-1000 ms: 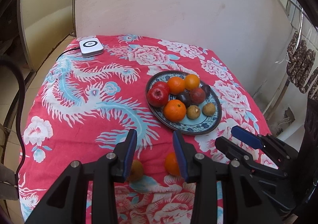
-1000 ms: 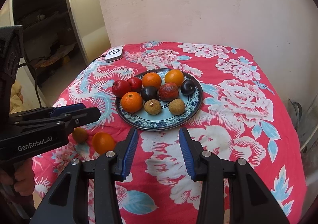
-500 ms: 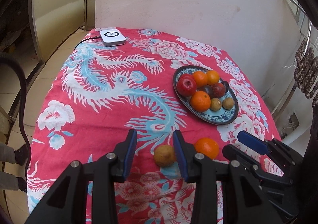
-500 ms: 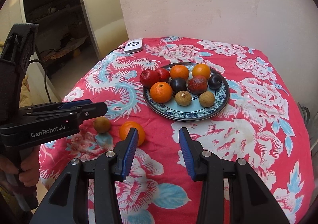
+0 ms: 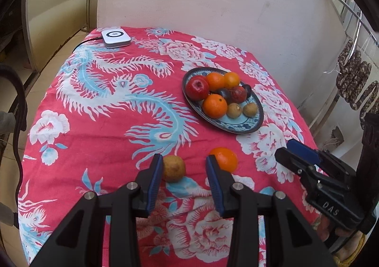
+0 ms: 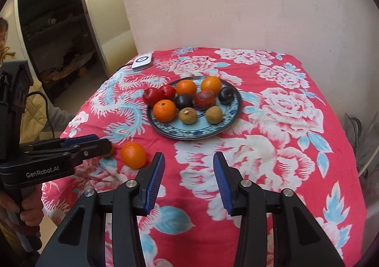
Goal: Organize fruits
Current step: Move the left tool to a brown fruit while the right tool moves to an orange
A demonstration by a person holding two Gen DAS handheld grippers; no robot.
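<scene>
A blue-patterned plate (image 5: 239, 125) (image 6: 231, 121) holds several fruits: oranges, red apples, dark plums and brown round fruits. Two fruits lie loose on the red floral tablecloth: a brown fruit (image 5: 174, 168) and an orange (image 5: 225, 159) (image 6: 133, 155). My left gripper (image 5: 184, 165) is open and empty, low over the cloth, with the brown fruit just inside its left finger and the orange beside its right finger. In the right wrist view the left gripper (image 6: 104, 146) hides most of the brown fruit. My right gripper (image 6: 188, 162) is open and empty, right of the loose orange.
A white wireless charger (image 5: 116, 38) (image 6: 142, 61) with a cable sits at the far left corner of the table. A plaster wall stands behind the table. A metal rack (image 5: 355, 77) with hanging items is at the right. The table edges drop off on all sides.
My left gripper has swung right and come forward, so the brown fruit now sits between its fingers. My right gripper has shifted right and drawn back a little. Both stayed open.
</scene>
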